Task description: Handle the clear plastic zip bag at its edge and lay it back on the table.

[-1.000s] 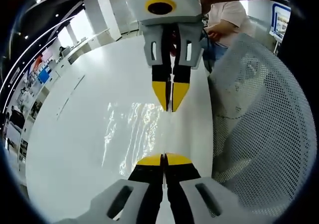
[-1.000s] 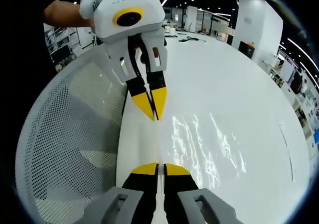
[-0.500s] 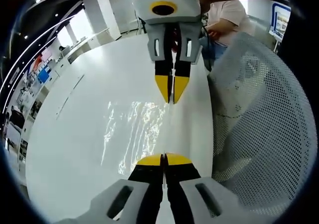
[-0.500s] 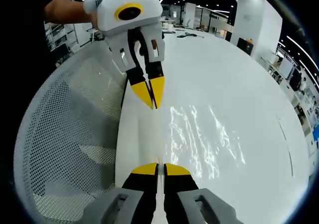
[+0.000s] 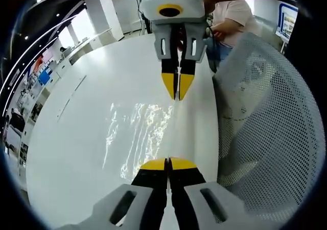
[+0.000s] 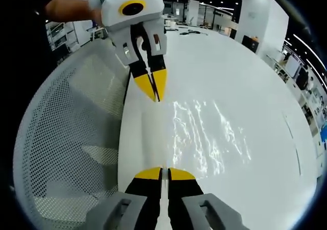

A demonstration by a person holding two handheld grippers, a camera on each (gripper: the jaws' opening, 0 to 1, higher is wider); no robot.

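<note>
The clear plastic zip bag hangs stretched over the white table, its wrinkles catching the light. One straight edge runs between the two grippers. In the left gripper view my left gripper is shut on the near end of that edge. The right gripper comes in from the top, shut on the far end. In the right gripper view the bag spreads to the right of the same edge. My right gripper pinches it at the bottom, and the left gripper pinches it above.
A white perforated mesh surface curves up beside the table edge, on the left in the right gripper view. A person in a pale shirt stands beyond the table. A hand holds the left gripper.
In each view the other gripper has drawn farther away, so the held edge of the bag spans a longer, tauter line. Both grippers stay shut.
</note>
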